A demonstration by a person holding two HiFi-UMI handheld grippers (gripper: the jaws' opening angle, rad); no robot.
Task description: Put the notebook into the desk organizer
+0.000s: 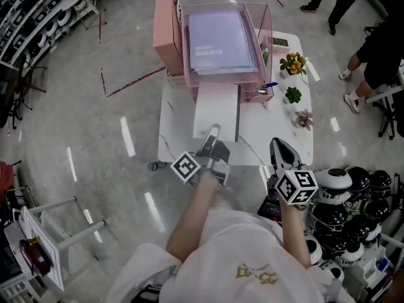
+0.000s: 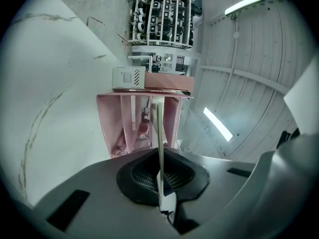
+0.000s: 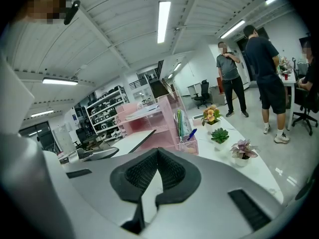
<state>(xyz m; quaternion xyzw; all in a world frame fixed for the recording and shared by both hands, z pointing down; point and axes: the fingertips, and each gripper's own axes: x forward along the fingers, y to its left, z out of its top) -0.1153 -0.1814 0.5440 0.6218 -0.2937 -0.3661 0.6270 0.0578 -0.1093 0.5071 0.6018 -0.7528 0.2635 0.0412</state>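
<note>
A white notebook (image 1: 216,112) with a dark spine lies flat on the white table (image 1: 281,128). Its far end reaches the bottom shelf of the pink desk organizer (image 1: 168,38). My left gripper (image 1: 211,135) is shut on the notebook's near edge. In the left gripper view the notebook (image 2: 156,126) runs edge-on from the closed left gripper (image 2: 160,156) toward the organizer (image 2: 113,126). A lavender spiral notebook (image 1: 221,41) rests on the organizer's top tray. My right gripper (image 1: 278,146) hovers at the table's front right, shut and empty. In its own view the right gripper (image 3: 158,157) has its pads together.
Three small potted plants (image 1: 293,62) stand along the table's right side, and pens (image 1: 267,86) sit in the organizer's right cup. People (image 1: 379,49) stand at the far right. Round black-and-white units (image 1: 353,188) crowd the floor at the lower right, and shelving (image 1: 38,17) is at the left.
</note>
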